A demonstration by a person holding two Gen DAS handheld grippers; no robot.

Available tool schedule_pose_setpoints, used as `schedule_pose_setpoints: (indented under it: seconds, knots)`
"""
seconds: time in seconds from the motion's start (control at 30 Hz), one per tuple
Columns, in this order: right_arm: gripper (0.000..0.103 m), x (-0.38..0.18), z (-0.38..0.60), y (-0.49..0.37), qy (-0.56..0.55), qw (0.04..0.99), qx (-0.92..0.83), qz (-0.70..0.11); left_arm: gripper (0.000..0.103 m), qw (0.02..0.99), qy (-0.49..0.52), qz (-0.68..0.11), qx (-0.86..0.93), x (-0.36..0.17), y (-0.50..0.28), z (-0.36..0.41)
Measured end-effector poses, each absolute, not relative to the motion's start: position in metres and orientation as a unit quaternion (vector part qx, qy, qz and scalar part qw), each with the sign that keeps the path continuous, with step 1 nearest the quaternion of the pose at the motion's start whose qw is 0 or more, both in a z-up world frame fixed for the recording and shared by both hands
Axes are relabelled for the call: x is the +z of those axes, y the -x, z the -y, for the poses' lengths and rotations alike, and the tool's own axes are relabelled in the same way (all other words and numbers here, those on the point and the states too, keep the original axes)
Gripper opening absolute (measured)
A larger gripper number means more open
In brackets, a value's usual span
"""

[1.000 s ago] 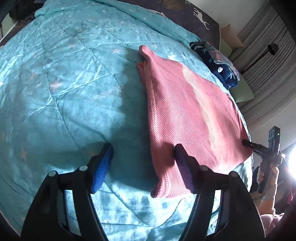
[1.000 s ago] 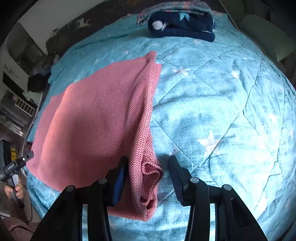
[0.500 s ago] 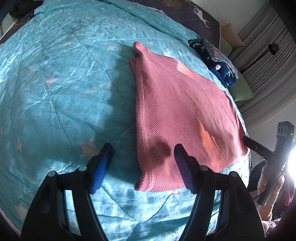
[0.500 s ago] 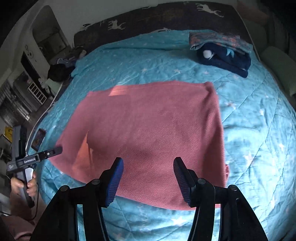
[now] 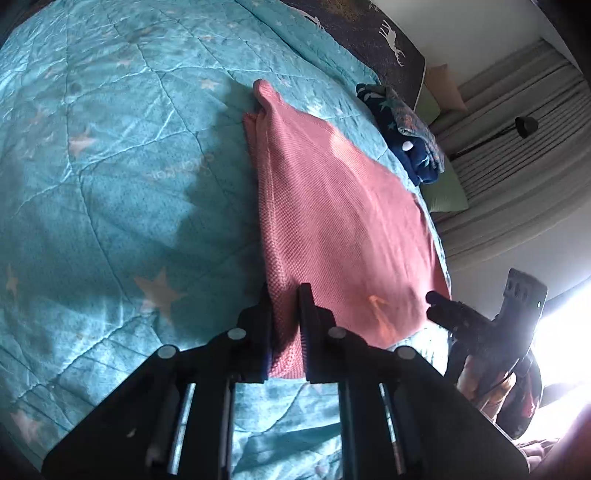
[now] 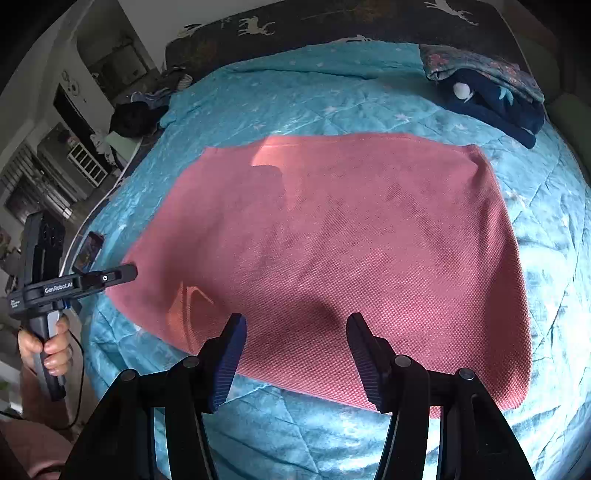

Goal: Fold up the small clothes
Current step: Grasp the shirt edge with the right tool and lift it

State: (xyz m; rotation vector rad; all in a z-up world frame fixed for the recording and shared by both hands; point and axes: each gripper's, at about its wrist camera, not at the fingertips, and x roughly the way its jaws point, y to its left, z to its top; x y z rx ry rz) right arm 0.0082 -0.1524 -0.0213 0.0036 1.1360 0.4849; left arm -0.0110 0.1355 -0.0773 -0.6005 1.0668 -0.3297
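Note:
A pink knit garment [image 6: 332, 236] lies spread flat on the teal star-print quilt [image 6: 546, 206]. In the left wrist view the garment [image 5: 340, 221] stretches away from me. My left gripper [image 5: 285, 295] is shut on the garment's near left corner edge. It also shows from the side in the right wrist view [image 6: 129, 271], at the garment's left corner. My right gripper [image 6: 295, 325] is open and empty, hovering above the garment's near edge. It shows in the left wrist view [image 5: 434, 299] at the garment's right corner.
A folded stack of dark blue and patterned clothes [image 6: 491, 92] lies at the quilt's far right, also in the left wrist view [image 5: 406, 136]. A dark deer-print headboard [image 6: 332, 22] runs along the back. A green pillow [image 5: 443, 188] and curtains stand to the right.
My left gripper moved onto the garment's near corner and closed on it. My right gripper let go of the bunched fabric, drew back and stays open above the now flat garment.

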Motion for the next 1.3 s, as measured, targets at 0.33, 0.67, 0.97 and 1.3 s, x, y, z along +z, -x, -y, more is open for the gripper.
schedule_pose_setpoints:
  seconds: [0.33, 0.67, 0.97, 1.3]
  knots:
    - [0.065, -0.021, 0.016, 0.037, 0.182, 0.774, 0.391, -0.464, 0.014, 0.807, 0.276, -0.496, -0.166, -0.05, -0.009, -0.129]
    - [0.065, -0.053, -0.057, 0.04, 0.253, 0.762, 0.387, -0.453, 0.014, 0.811, 0.269, -0.5, -0.14, -0.053, -0.009, -0.141]
    - [0.015, -0.052, -0.059, 0.037, 0.26, 0.786, 0.358, -0.432, 0.054, 0.812, 0.305, -0.492, -0.073, -0.066, 0.01, -0.186]
    - [0.011, -0.016, 0.0, 0.004, 0.052, 0.801, 0.365, -0.472, 0.082, 0.77, 0.376, -0.5, -0.127, -0.073, -0.025, -0.182]
